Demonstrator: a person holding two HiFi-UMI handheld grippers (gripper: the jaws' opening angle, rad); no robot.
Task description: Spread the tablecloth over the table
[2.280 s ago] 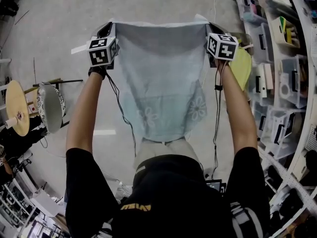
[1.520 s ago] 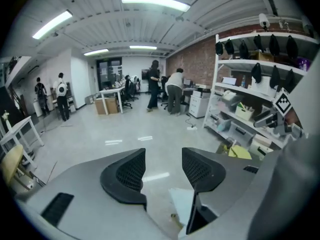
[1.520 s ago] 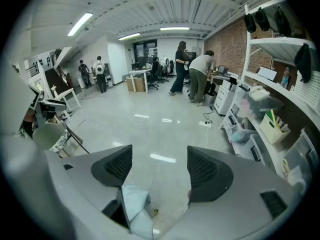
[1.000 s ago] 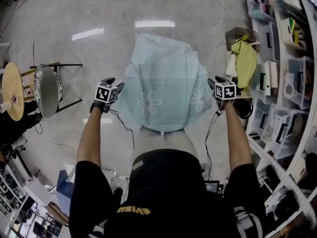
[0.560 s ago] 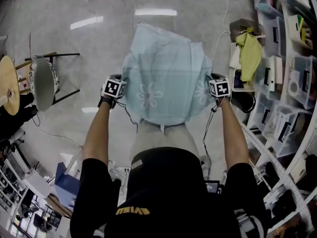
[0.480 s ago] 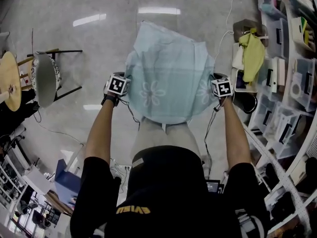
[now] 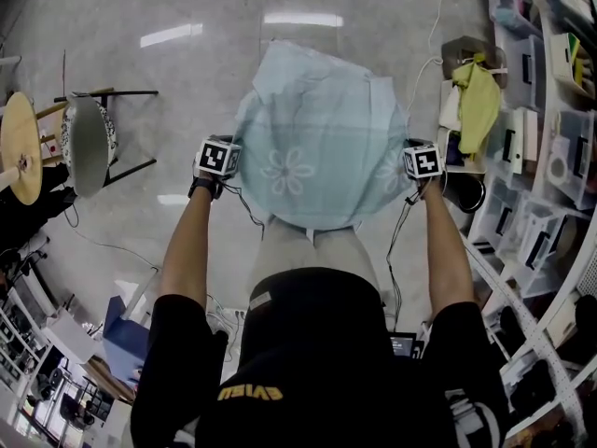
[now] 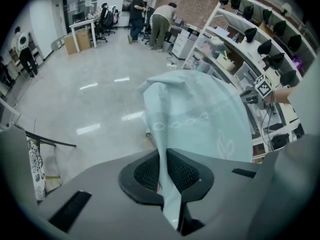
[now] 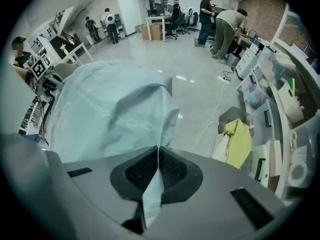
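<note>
Pale blue tablecloth (image 7: pixel 322 133) lies humped over a support it hides, its left edge pinched in the left claw (image 8: pixel 164 171), its right edge in the right claw (image 9: pixel 158 166), both just closed onto the fabric. Glossy floor (image 7: pixel 187 73) lies open ahead and left. A chair (image 7: pixel 89 143) and round stool (image 7: pixel 20 147) stand well off left, while shelving (image 7: pixel 550 110) with a yellow cloth (image 7: pixel 478 96) crowds the right.

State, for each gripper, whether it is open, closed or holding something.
Left gripper: jaws have just been closing, now shut on the cloth.
Right gripper: jaws have just been closing, now shut on the cloth.
</note>
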